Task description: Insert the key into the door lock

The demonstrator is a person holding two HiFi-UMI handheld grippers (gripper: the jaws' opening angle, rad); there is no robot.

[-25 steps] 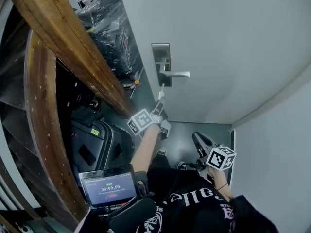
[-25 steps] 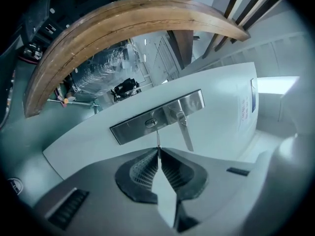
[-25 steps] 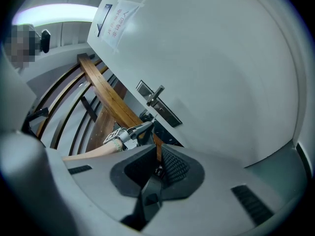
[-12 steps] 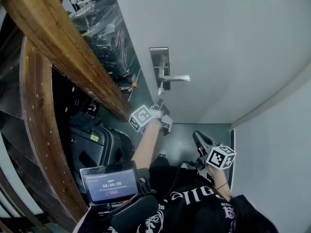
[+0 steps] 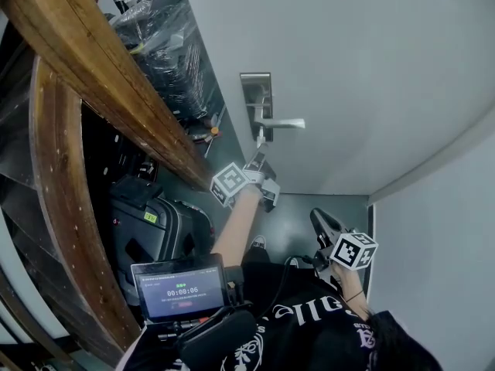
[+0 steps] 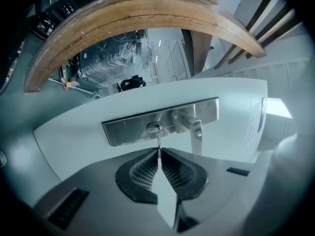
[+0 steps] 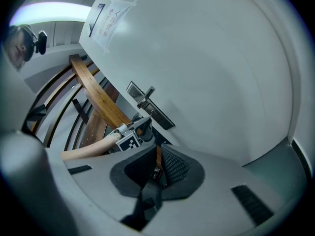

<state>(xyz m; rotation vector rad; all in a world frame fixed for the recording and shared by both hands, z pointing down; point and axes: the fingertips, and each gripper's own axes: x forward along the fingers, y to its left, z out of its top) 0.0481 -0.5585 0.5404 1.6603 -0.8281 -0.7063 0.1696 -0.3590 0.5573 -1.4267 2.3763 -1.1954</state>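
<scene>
Risk: the door [image 5: 348,68] and lock plate [image 6: 133,128] sit dead ahead of the left gripper [image 6: 159,157]. The thin key [image 6: 158,144] could skid off the keyhole [image 6: 155,127] or twist in the grip if tilted.

Left jaws are clamped on the key, its tip at the keyhole just past the jaw tips; depth unclear. The right gripper [image 7: 156,163] is pressed together, empty, well back.

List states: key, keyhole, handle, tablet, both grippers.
key: gripped, tip at the keyhole
keyhole: key tip at it, blade mostly outside
door handle: level, untouched
left gripper: shut on key
right gripper: away from door, fingers nearly together, grip unclear
tablet: screen lit
</scene>
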